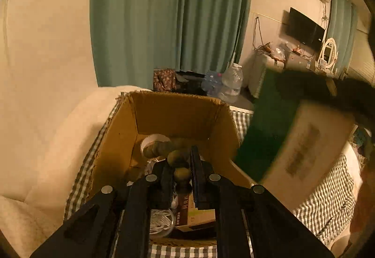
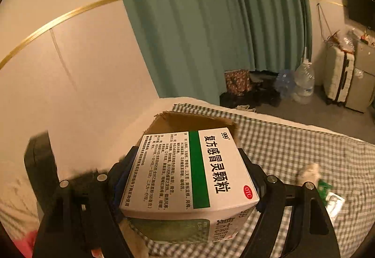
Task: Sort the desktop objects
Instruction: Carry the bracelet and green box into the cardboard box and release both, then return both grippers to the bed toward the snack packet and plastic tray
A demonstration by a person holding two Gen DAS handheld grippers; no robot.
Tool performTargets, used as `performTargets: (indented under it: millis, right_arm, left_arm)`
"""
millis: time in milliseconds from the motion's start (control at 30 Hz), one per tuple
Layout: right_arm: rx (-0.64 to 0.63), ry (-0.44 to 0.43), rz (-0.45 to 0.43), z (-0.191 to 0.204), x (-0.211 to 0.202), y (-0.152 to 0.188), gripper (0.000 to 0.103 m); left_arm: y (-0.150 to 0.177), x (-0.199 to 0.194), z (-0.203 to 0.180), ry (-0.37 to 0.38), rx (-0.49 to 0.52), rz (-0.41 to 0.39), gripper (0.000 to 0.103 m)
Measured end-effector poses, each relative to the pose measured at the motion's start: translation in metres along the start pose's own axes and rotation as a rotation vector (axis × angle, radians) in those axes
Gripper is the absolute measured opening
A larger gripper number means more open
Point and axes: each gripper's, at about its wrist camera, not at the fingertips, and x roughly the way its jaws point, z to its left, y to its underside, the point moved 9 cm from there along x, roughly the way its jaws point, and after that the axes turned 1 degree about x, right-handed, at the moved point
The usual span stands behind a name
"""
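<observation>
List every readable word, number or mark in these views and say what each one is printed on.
"999": top corner of the medicine box held in the right gripper.
"复方感冒灵颗粒": large black title on the same face.
"OTC": red oval on that face.
Small columns of print on that face: too small to read.
Carton inside the cardboard box: print blurred.

Left gripper (image 1: 181, 164) and right gripper (image 2: 187, 176) both clamped.

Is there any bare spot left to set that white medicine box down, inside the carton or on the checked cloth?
Inside the cardboard carton, the far floor, right of the white tub, looks bare; the near end is crowded with a small box and white clutter. The checked cloth right of the carton is bare, apart from small items near the right gripper, which holds the medicine box.
</observation>
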Motion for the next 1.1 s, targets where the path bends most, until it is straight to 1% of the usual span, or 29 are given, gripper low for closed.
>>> performTargets:
  millis: [33, 67, 100, 133, 200, 233, 333, 400, 467, 533, 567, 600, 700, 833, 867, 900, 933, 1000, 1067, 1100]
  right_arm:
    - [0.026, -0.007, -0.013, 0.0, 0.008, -0.007, 0.082]
    - [0.044, 0.003, -0.027, -0.003, 0.011, -0.013, 0.087]
    - [0.058, 0.025, -0.043, -0.007, 0.013, -0.021, 0.091]
    - [0.065, 0.038, -0.056, -0.011, 0.013, -0.026, 0.091]
    - [0.081, 0.048, -0.097, -0.019, 0.002, -0.034, 0.093]
    - [0.089, 0.062, -0.123, -0.028, -0.006, -0.038, 0.095]
    - [0.094, 0.106, -0.157, -0.054, -0.03, -0.04, 0.095]
    - [0.107, 0.136, -0.171, -0.077, -0.05, -0.035, 0.096]
    - [0.116, 0.164, -0.171, -0.098, -0.068, -0.023, 0.097]
    - [0.114, 0.218, -0.172, -0.126, -0.089, -0.008, 0.097]
    - [0.11, 0.241, -0.171, -0.137, -0.099, -0.001, 0.097]
    - [0.106, 0.279, -0.168, -0.154, -0.112, 0.014, 0.097]
    - [0.111, 0.34, -0.143, -0.19, -0.135, 0.047, 0.097]
    - [0.157, 0.438, -0.103, -0.251, -0.158, 0.108, 0.097]
    - [0.171, 0.451, -0.091, -0.263, -0.16, 0.121, 0.097]
    - [0.189, 0.463, -0.076, -0.275, -0.159, 0.134, 0.097]
    - [0.211, 0.475, -0.065, -0.289, -0.158, 0.148, 0.097]
    - [0.253, 0.496, -0.04, -0.313, -0.152, 0.173, 0.097]
    - [0.287, 0.509, -0.023, -0.33, -0.141, 0.19, 0.097]
    - [0.304, 0.509, -0.017, -0.339, -0.133, 0.198, 0.097]
  left_arm:
    - [0.002, 0.004, 0.002, 0.025, -0.004, 0.01, 0.031]
    - [0.004, 0.008, 0.003, 0.044, -0.009, 0.026, 0.063]
    - [0.005, 0.01, 0.005, 0.033, -0.01, 0.032, 0.094]
    - [0.006, 0.01, 0.009, 0.004, -0.012, 0.017, 0.1]
    - [0.004, 0.011, 0.007, -0.027, -0.008, -0.014, 0.103]
    - [0.006, 0.011, 0.007, -0.037, -0.004, -0.01, 0.103]
    - [0.011, 0.009, 0.009, -0.078, -0.018, 0.017, 0.103]
    - [0.014, 0.0, 0.011, -0.117, -0.036, 0.009, 0.103]
    - [0.015, -0.012, 0.007, -0.138, -0.05, -0.002, 0.103]
    - [0.017, -0.021, -0.005, -0.116, -0.048, -0.011, 0.103]
    - [0.018, -0.025, -0.015, -0.1, -0.038, -0.017, 0.103]
    - [0.019, -0.027, -0.027, -0.086, -0.025, -0.022, 0.103]
    - [0.022, -0.033, -0.067, -0.04, 0.003, -0.03, 0.103]
    - [0.042, -0.02, -0.146, 0.1, 0.058, 0.035, 0.103]
    - [0.049, -0.014, -0.167, 0.129, 0.073, 0.046, 0.103]
    - [0.054, -0.009, -0.18, 0.143, 0.08, 0.05, 0.103]
    - [0.062, 0.0, -0.201, 0.158, 0.09, 0.059, 0.103]
    - [0.072, 0.014, -0.225, 0.159, 0.099, 0.075, 0.103]
    - [0.085, 0.037, -0.247, 0.136, 0.113, 0.097, 0.103]
    - [0.088, 0.045, -0.251, 0.123, 0.117, 0.103, 0.103]
